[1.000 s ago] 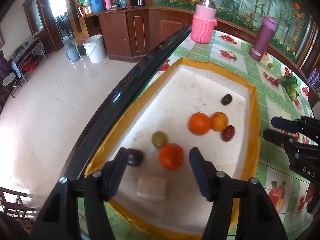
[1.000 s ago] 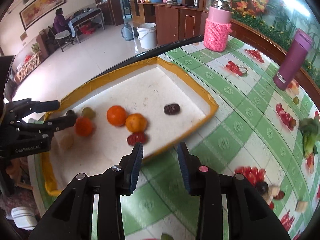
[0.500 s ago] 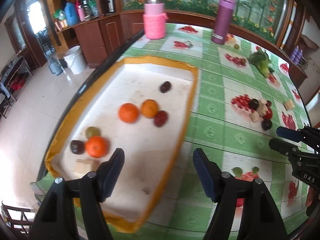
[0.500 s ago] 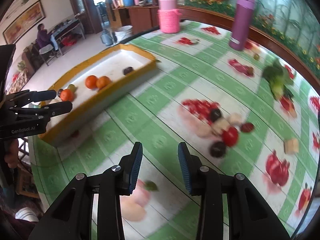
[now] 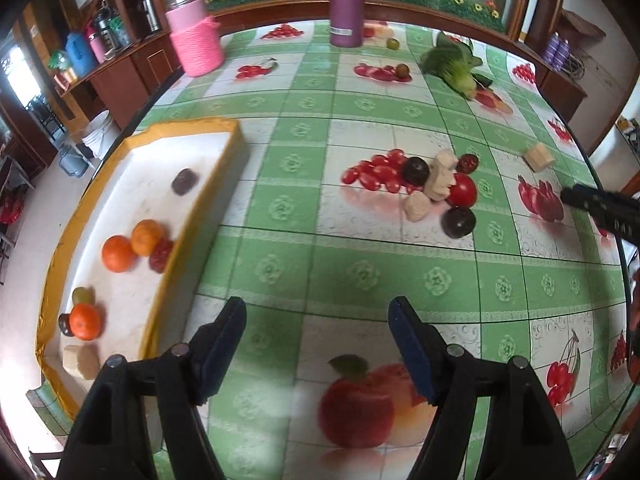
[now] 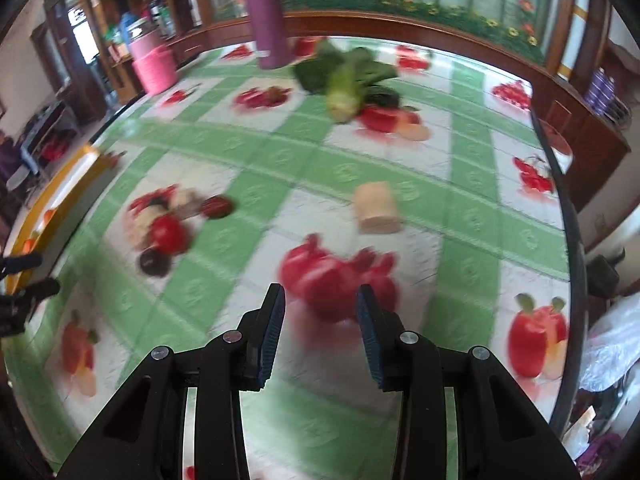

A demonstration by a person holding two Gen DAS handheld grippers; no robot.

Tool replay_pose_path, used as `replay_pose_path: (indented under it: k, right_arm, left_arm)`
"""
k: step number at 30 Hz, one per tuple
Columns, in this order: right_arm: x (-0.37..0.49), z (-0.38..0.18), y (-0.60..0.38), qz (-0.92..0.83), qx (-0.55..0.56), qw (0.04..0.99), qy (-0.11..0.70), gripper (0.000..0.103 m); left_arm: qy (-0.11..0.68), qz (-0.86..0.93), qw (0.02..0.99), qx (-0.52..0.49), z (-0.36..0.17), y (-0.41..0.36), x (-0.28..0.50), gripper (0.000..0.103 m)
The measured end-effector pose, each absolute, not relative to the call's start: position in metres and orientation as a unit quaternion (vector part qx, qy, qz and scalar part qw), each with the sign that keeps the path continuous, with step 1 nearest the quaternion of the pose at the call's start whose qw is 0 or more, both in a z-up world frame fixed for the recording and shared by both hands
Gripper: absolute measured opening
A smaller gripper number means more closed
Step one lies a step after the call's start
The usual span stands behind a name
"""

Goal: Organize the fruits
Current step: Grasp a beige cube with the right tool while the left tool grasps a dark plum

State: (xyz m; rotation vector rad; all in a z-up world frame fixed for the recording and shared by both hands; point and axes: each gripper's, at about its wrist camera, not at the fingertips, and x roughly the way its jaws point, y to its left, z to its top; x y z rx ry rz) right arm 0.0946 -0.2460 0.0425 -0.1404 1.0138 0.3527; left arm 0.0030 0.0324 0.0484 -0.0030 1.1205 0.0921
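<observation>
Overall: a glass-topped table [image 5: 360, 248] under a green checked fruit-print cloth is seen through two fisheye lenses; the right wrist view is heavily motion-blurred.
Left gripper [image 5: 318, 344]: released, jaws just widened, nothing between them; only printed cloth is seen in the gap.
Right gripper [image 6: 320, 332]: jaws parted and just opened further, nothing held; a blurred red printed fruit is framed between them.
Tray [image 5: 236, 148]: yellow-rimmed, white floor, at the left edge of the table; its near corner is cut off behind the left gripper's frame.
Fruit in tray: three oranges [image 5: 118, 254], a red date-like fruit [image 5: 160, 256] partly hidden by the tray wall, a dark fruit [image 5: 184, 181], a green fruit, a pale block.
Fruit cluster [image 5: 444, 192]: loose on the cloth right of the tray, well apart from both grippers; a red tomato [image 5: 462, 190], two dark plums and pale chunks are touching. Real fruit is hard to separate from printed cherries beside it.
Pale block [image 6: 376, 208]: alone on the cloth, outline smeared.
Leafy vegetable [image 5: 456, 66]: at the far side, near a purple bottle [image 5: 346, 4].
Pink knitted jar [image 5: 196, 40]: top cut off by the lens edge.
</observation>
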Motion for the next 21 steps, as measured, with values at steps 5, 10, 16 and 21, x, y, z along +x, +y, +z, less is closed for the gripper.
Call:
replay_pose_path:
  k: [5, 10, 16, 21]
  right_arm:
    - [0.133, 0.033, -0.255, 0.151, -0.072, 0.864, 0.474, 0.052]
    - [0.156, 0.015, -0.251, 0.174, -0.069, 0.852, 0.489, 0.042]
    - [0.153, 0.013, -0.250, 0.195, -0.065, 0.856, 0.475, 0.033]
    - [0.153, 0.014, -0.253, 0.204, -0.061, 0.853, 0.476, 0.033]
  left_arm:
    - [0.542, 0.038, 0.840, 0.011, 0.043, 0.012, 0.020, 0.076]
    - [0.555, 0.015, 0.832, 0.012, 0.037, -0.013, 0.035, 0.076]
    - [0.555, 0.013, 0.832, -0.001, 0.027, -0.039, 0.057, 0.076]
    - [0.550, 0.019, 0.834, -0.035, 0.018, -0.046, 0.076, 0.072]
